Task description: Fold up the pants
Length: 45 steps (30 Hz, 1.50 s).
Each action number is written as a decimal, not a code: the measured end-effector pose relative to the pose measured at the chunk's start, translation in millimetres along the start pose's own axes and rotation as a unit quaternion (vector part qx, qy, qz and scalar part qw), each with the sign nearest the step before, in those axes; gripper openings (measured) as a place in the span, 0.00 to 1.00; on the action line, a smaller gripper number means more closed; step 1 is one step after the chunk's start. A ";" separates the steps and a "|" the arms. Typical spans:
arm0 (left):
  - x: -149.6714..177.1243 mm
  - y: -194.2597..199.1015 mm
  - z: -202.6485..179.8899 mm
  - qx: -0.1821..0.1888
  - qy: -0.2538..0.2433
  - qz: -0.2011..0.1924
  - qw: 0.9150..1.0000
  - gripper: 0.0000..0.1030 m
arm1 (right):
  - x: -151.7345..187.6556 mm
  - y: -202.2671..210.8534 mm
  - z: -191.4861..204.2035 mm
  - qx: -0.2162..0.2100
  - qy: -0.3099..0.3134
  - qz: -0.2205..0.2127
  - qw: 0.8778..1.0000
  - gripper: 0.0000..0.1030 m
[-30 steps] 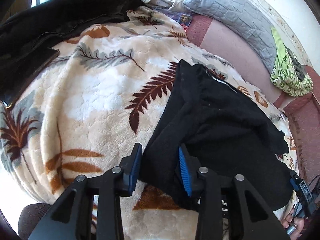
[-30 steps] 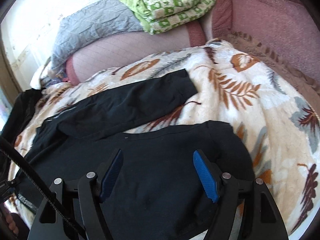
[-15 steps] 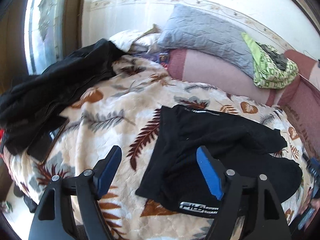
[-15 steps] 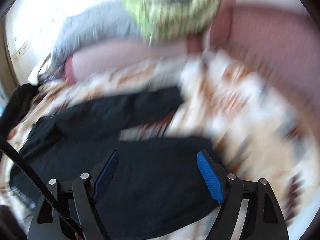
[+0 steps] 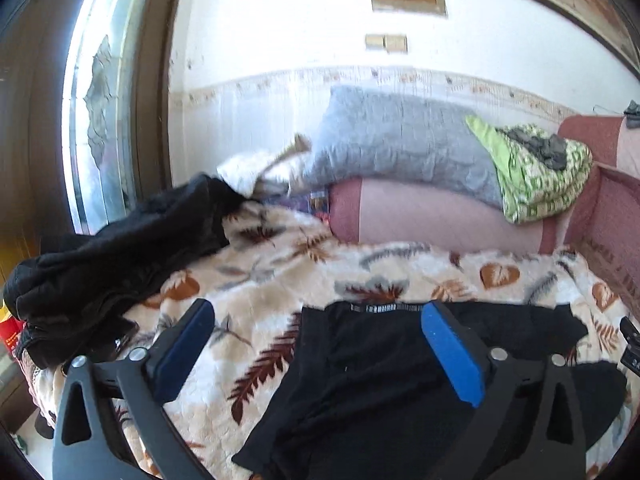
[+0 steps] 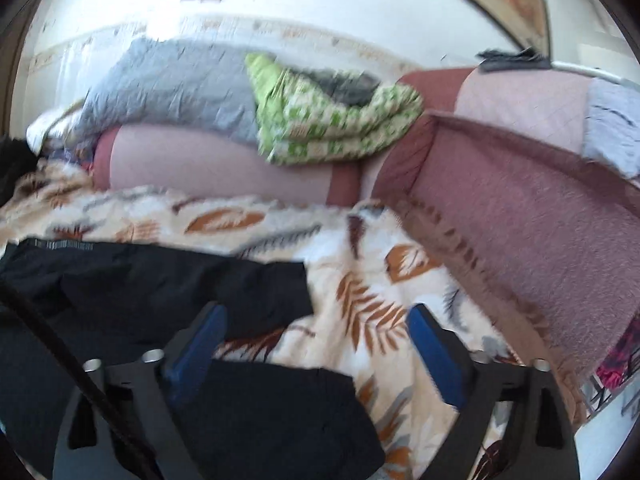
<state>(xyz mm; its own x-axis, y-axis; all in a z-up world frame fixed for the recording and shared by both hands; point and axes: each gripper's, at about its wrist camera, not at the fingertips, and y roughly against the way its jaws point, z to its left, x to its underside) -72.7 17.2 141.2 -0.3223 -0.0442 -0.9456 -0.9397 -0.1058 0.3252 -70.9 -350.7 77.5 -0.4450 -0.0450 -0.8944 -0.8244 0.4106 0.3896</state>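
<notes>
The black pants [image 5: 384, 376] are lying on the blanket [image 5: 280, 280] with the leaf pictures, which is covering the sofa [image 5: 432, 216]. In the left view the waistband is pointing away from the camera, and the legs are running off to the right. In the right view one leg [image 6: 192, 280] is lying flat across the blanket, and the other leg [image 6: 280, 412] is lying nearer the camera, with a strip of blanket showing between them.

The left hand-held gripper [image 5: 320, 356] is hanging above the pants with its blue pads [image 5: 452, 356] spread wide, and it is holding nothing. The right hand-held gripper [image 6: 316, 356] is hanging over the ends of the legs, also spread wide and also holding nothing (this view is a little blurry).

A pile of black clothes [image 5: 112, 256] is sitting on the left end of the blanket, well apart from the pants. A gray pillow [image 5: 400, 140] is resting on top of the sofa back. A green quilt [image 5: 540, 172] is sitting just beside it, with something dark gray on top. A window [image 5: 100, 92] is letting in bright light on the left. A black cable [image 6: 60, 344] is crossing the lower left of the right view.
</notes>
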 end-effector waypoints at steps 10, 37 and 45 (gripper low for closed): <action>0.2 -1.1 -15.9 0.062 0.008 0.056 0.996 1.00 | -34.4 50.2 0.8 -0.023 0.003 -0.087 0.996 1.00; 49.4 -68.5 -42.0 0.051 -0.093 0.183 0.977 1.00 | -2.9 -44.1 73.1 -0.158 0.051 0.109 0.980 0.88; 52.2 -78.6 -41.6 0.054 -0.100 0.200 0.973 1.00 | 4.4 -49.8 78.8 -0.160 0.061 0.115 0.979 0.88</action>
<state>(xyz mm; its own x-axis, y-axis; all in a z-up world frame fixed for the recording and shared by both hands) -10.8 -18.1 66.6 -0.6698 0.1352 -0.7301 -0.7382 -0.0151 0.6744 -4.2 -299.5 36.8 -0.6537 -0.1005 -0.7501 -0.7564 0.1169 0.6436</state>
